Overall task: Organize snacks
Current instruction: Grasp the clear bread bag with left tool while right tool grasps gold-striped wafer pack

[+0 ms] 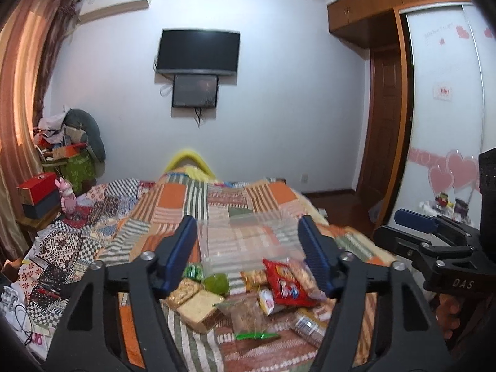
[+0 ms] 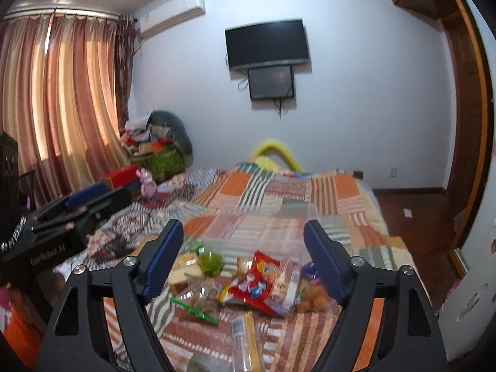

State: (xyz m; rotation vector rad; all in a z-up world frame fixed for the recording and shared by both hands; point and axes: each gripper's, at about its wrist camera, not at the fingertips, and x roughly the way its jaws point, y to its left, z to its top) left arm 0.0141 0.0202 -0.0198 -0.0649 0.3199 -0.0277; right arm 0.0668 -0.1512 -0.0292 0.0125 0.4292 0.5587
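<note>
Both black two-finger grippers with ribbed blue pads hover side by side over the near end of a bed covered with an orange, green and cream patchwork quilt (image 1: 223, 204). The left gripper (image 1: 251, 259) has its jaws apart with nothing between them, and the right gripper (image 2: 245, 262) is likewise spread and empty.

Below them, near the foot-side edge of the quilt, lies a loose heap of snacks: a red crinkly foil snack bag (image 1: 286, 282) on top in the middle, two tan rectangular wrapped cakes (image 1: 193, 300) toward the left edge of the heap, a small round green jelly cup (image 1: 216, 282) just beside them, a clear bag of brown pieces (image 1: 243, 313) in front, and a clear bag of orange-brown round bites (image 2: 314, 299) on the right. A transparent plastic box (image 1: 248, 238) stands just beyond the heap, toward the middle of the bed; its walls are blurred and hard to trace
</note>
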